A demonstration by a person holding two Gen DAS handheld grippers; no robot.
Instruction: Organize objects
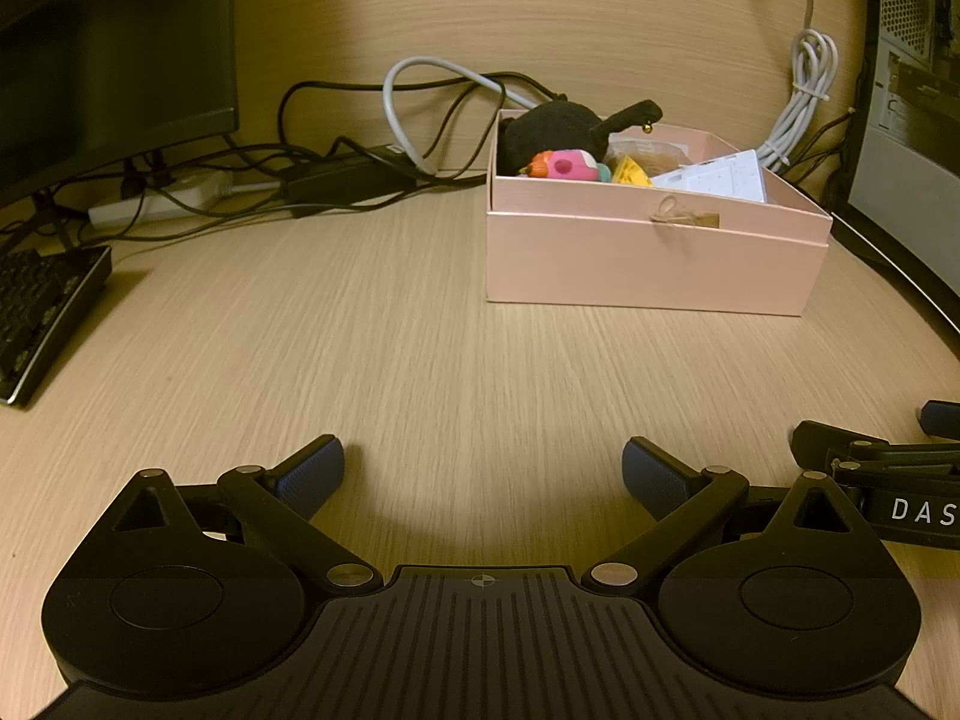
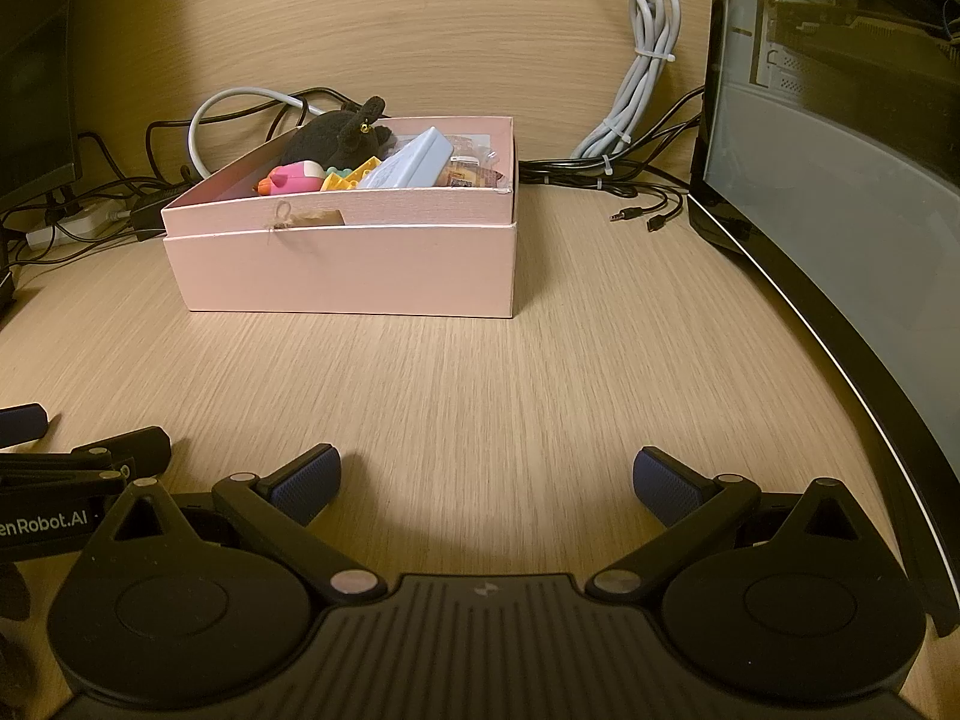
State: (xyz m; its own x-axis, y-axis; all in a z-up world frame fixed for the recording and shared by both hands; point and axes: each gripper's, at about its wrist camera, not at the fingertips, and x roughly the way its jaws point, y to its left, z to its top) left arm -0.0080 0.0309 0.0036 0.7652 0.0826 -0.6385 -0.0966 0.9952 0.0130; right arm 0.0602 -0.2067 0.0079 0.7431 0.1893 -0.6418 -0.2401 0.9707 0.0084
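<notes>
Nearest the left wrist camera, the left gripper (image 1: 483, 471) sits low over the bare wooden desk (image 1: 360, 360), fingers spread wide with nothing between them. Part of the right gripper (image 1: 888, 468) shows just beside it at the right edge of the view. Further back, toward the desk's rear right, stands a pink box (image 1: 648, 264), lid off, holding a black plush toy (image 1: 552, 132), a pink toy (image 1: 567, 167), a yellow piece (image 1: 630, 171) and a white card (image 1: 720, 177). Black cables (image 1: 336, 162) and a grey cable (image 1: 414, 114) lie along the rear edge behind the box; a keyboard (image 1: 42, 318) lies at the left edge. From the right wrist camera, the right gripper (image 2: 486, 480) likewise has its fingers spread and empty over the desk (image 2: 480, 390). The pink box (image 2: 342, 270) stands ahead, left of centre, with the plush toy (image 2: 336, 132) at its back left corner. A bundled grey cable (image 2: 636, 90) hangs at the rear, and a computer case (image 2: 840, 150) stands along the right edge.
</notes>
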